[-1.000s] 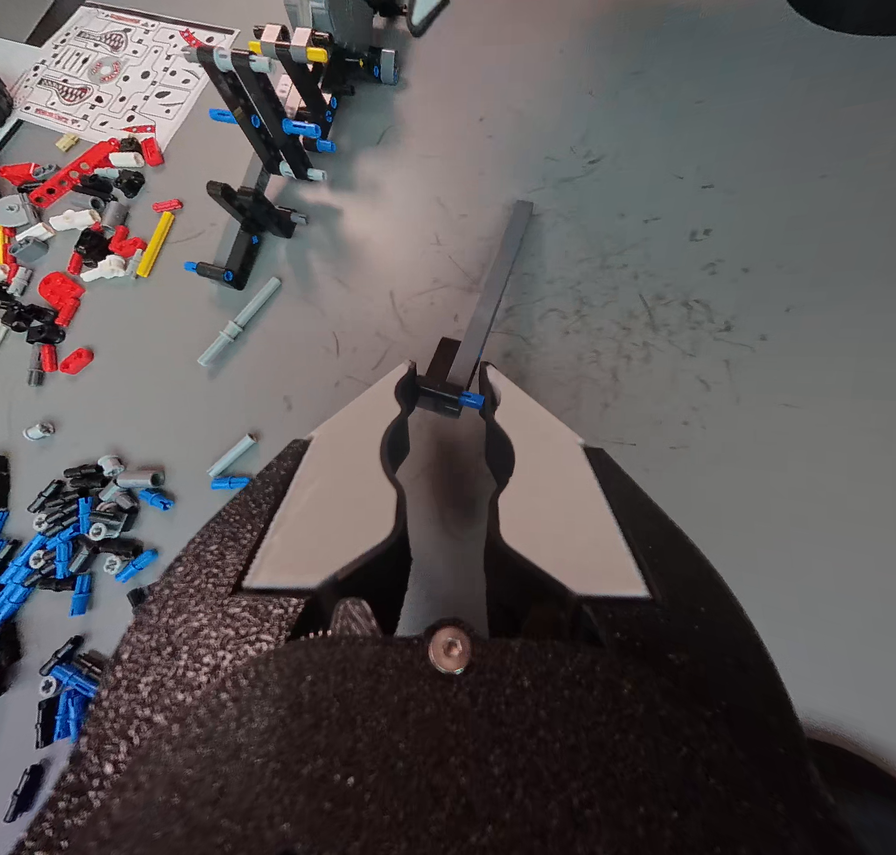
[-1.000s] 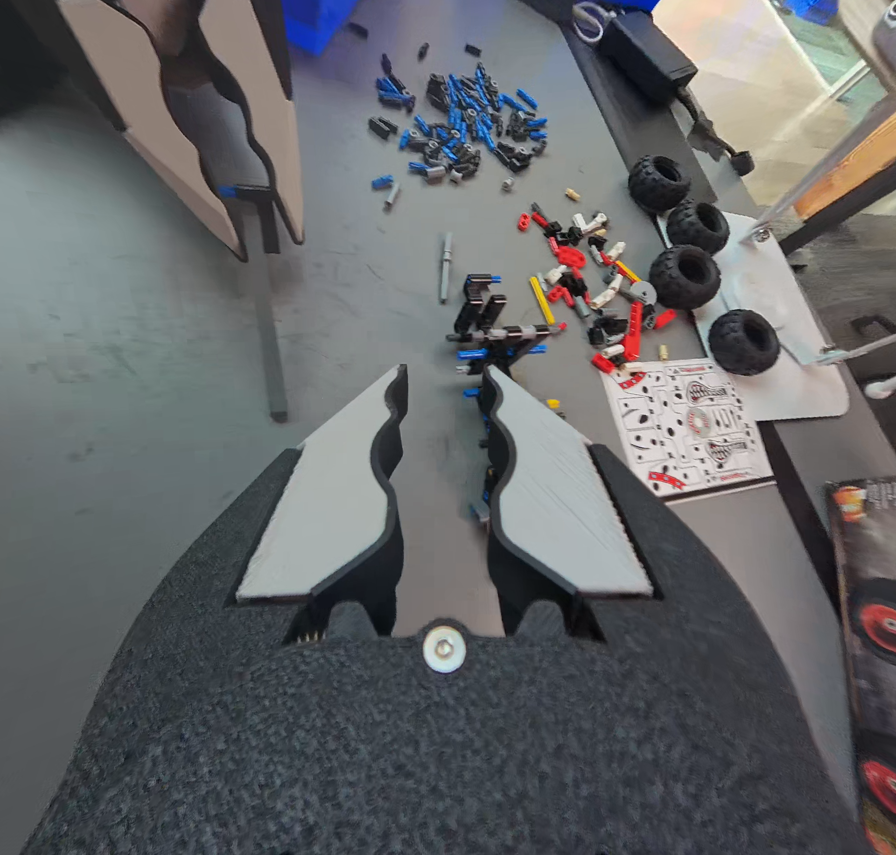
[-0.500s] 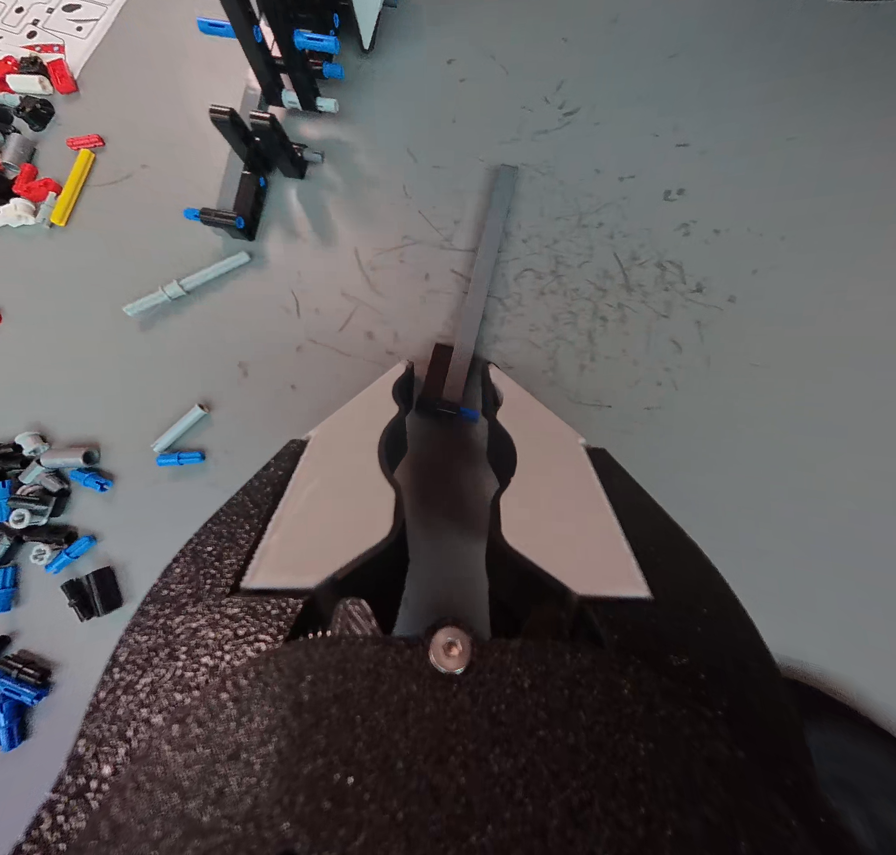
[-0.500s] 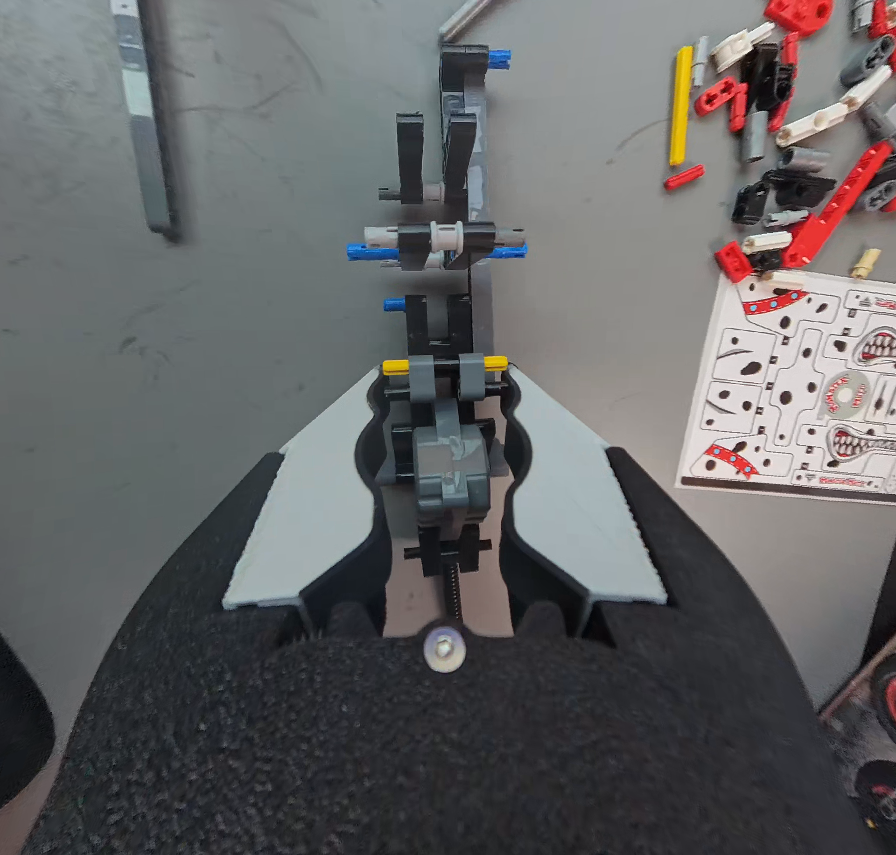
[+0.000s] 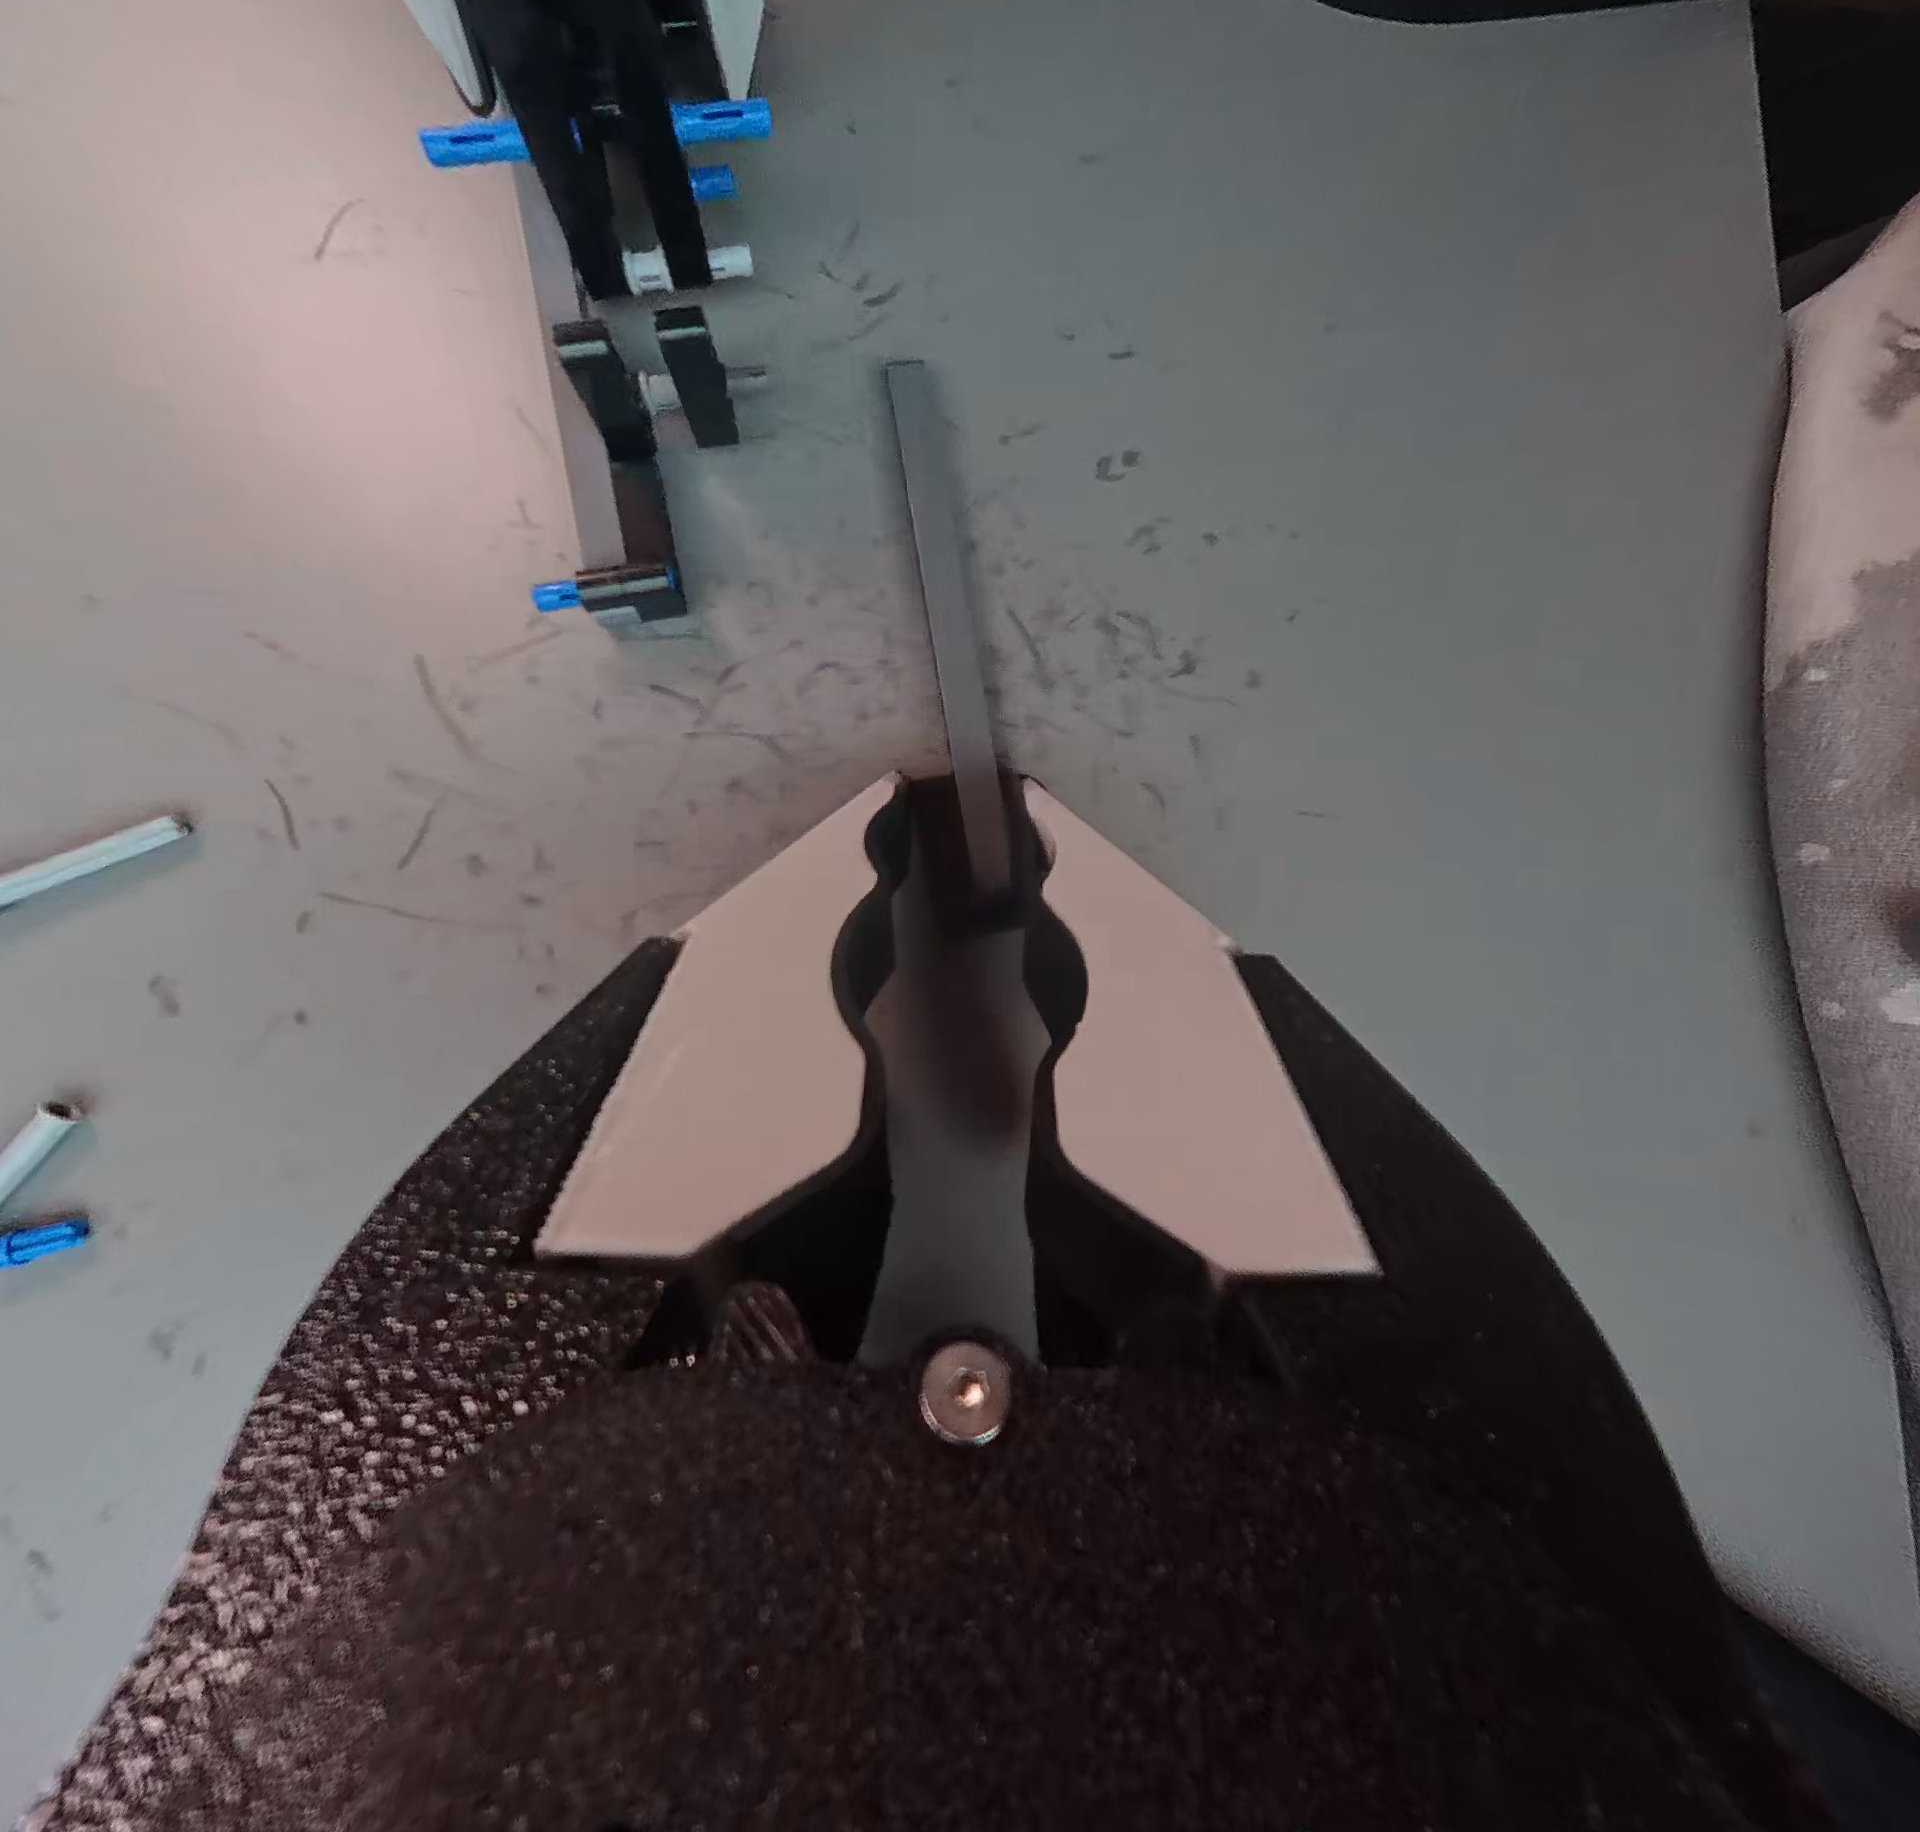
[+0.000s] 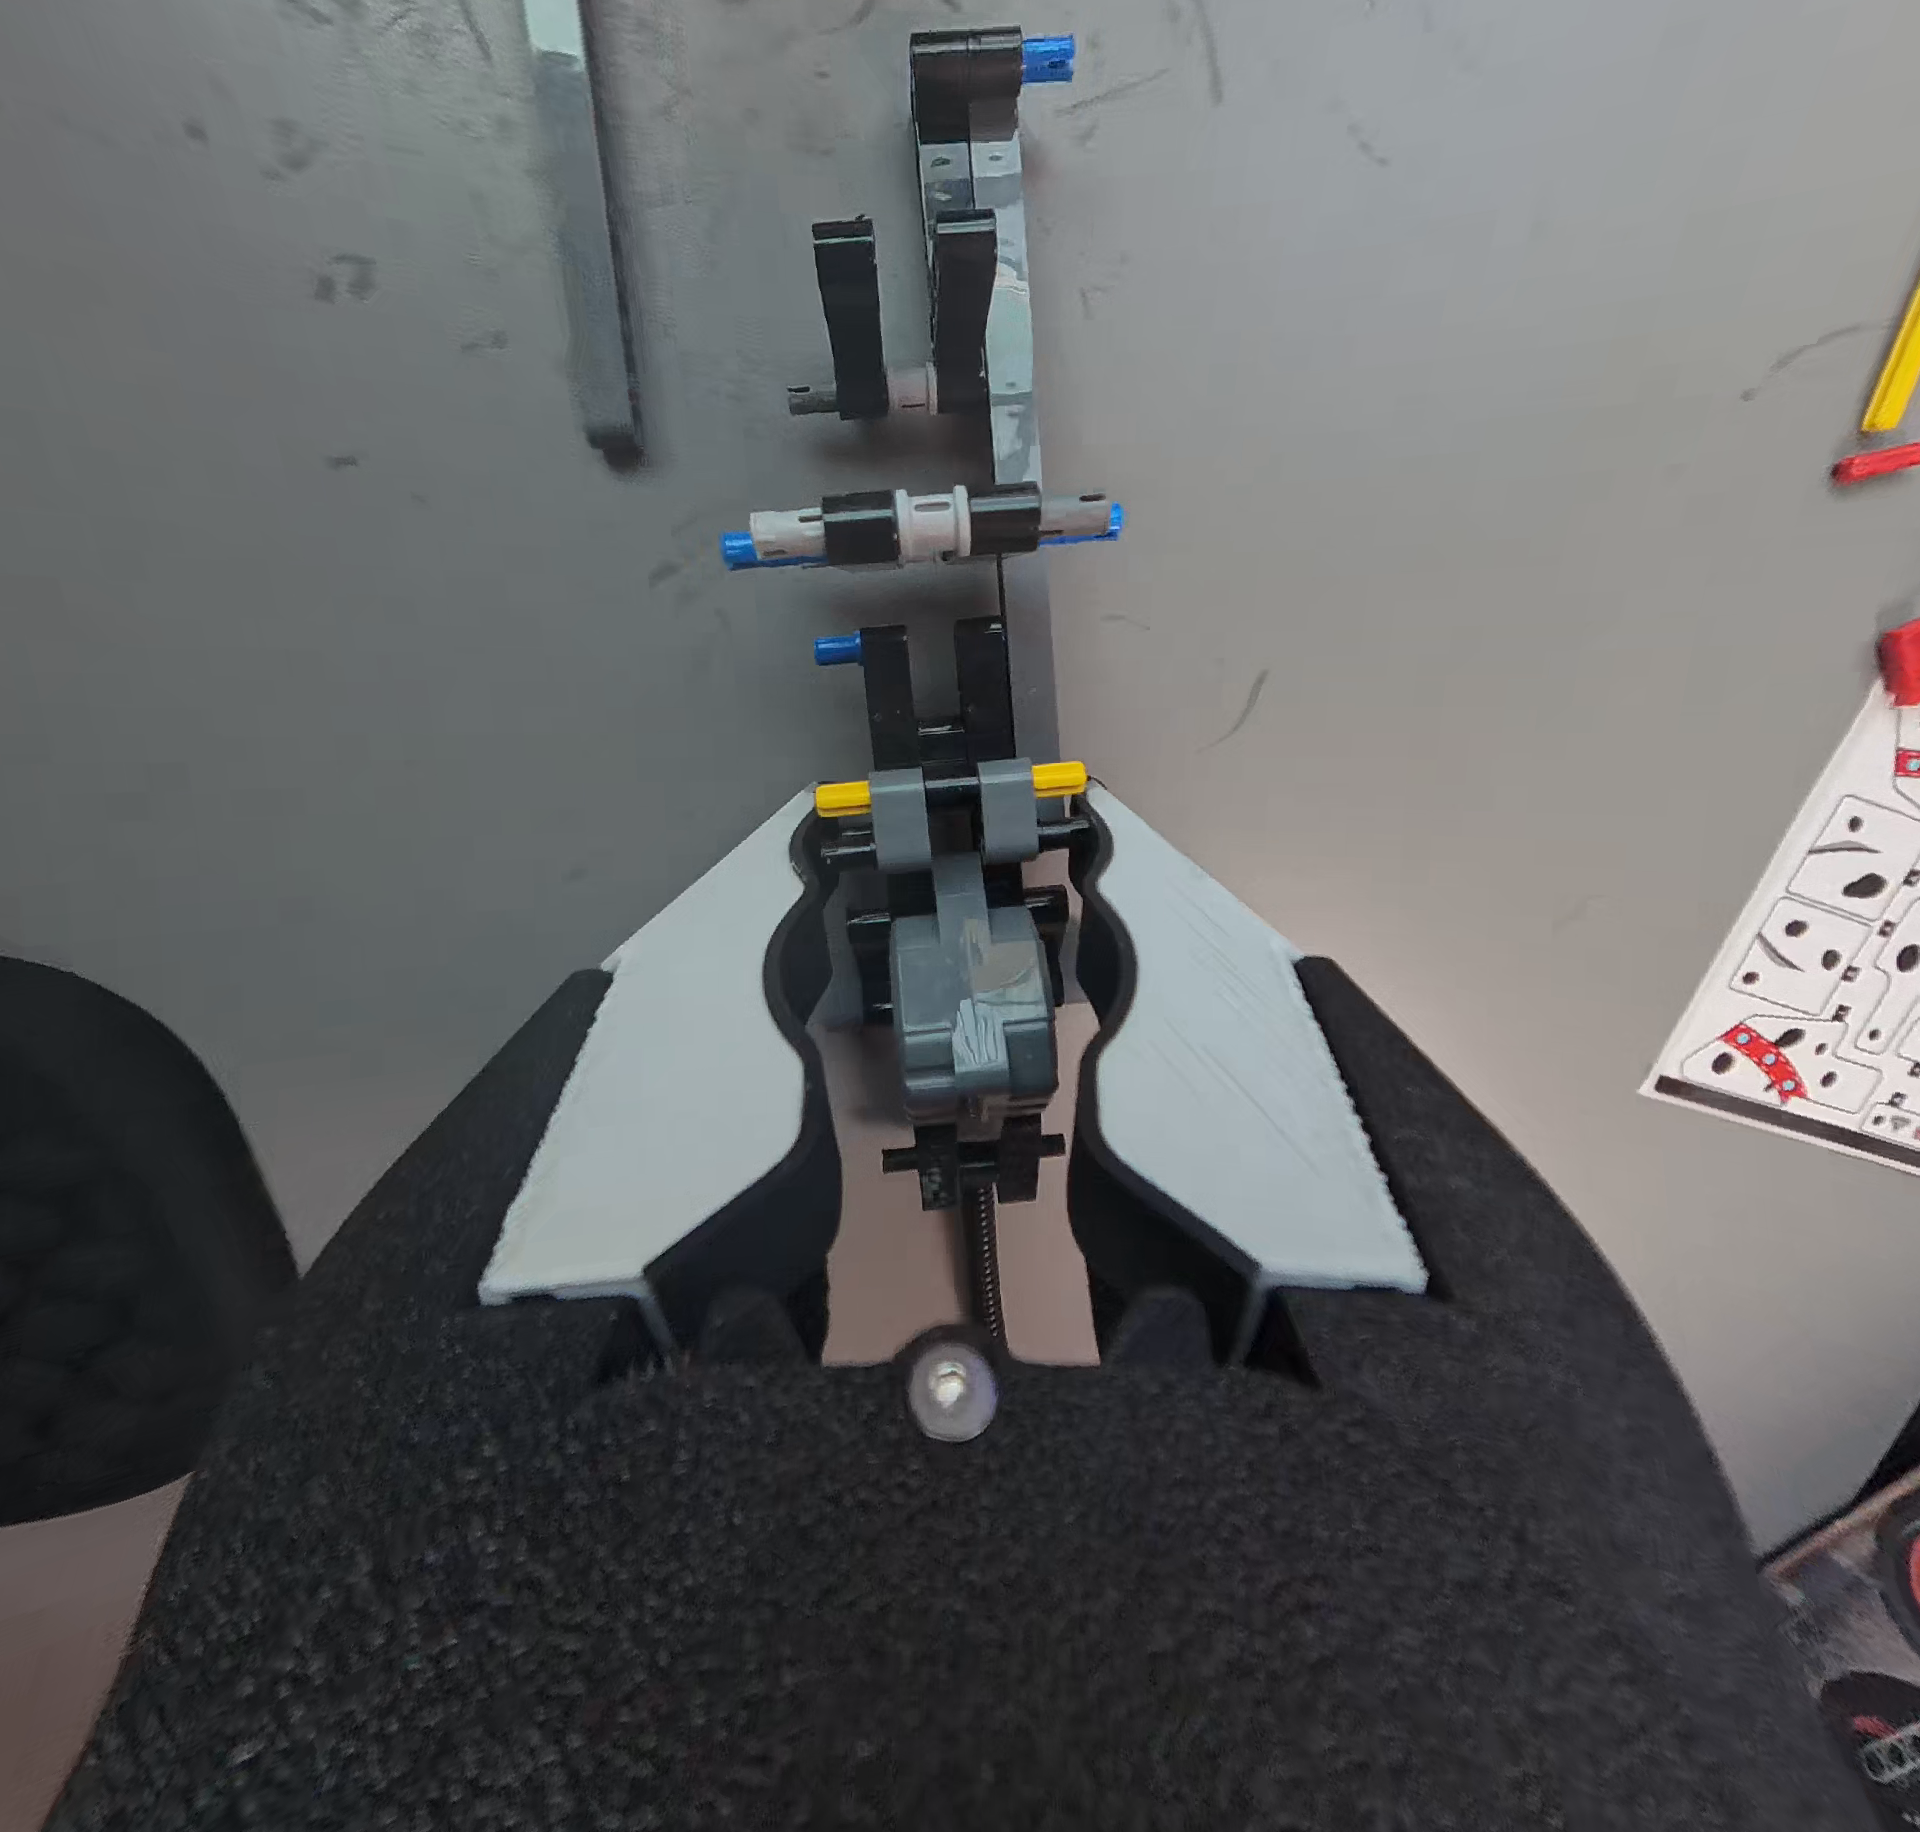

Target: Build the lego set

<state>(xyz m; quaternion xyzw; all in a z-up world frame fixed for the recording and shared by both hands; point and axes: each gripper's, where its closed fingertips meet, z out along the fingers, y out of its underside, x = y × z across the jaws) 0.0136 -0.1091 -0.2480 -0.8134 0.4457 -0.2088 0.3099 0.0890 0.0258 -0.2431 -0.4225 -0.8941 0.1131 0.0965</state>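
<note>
The part-built lego assembly [image 6: 956, 535] is a row of black beams with blue pins, a yellow axle and a dark grey block [image 6: 971, 1013]. My right gripper [image 6: 948, 795] is shut on the assembly, its jaws pressing the pin ends beside the grey block. The assembly also shows in the left wrist view [image 5: 623, 224], with the right gripper's pale fingers [image 5: 743, 6] around its far end. My left gripper [image 5: 961, 795] is shut on one end of a long dark grey beam [image 5: 940, 587]. The beam points forward, to the right of the assembly. It also shows in the right wrist view [image 6: 587, 255].
A white sticker sheet [image 6: 1818, 951] lies at the right, with red and yellow loose parts [image 6: 1886, 411] above it. Light grey axles [image 5: 94, 863] and a blue pin [image 5: 42, 1242] lie at the left. The scratched grey table [image 5: 1351, 535] runs to an edge by some fabric [image 5: 1849, 847]. Tip to tip, the grippers are about 15 centimetres apart.
My right gripper came down over the assembly and closed around its grey-block end. My left gripper carried the long beam closer, now alongside the assembly.
</note>
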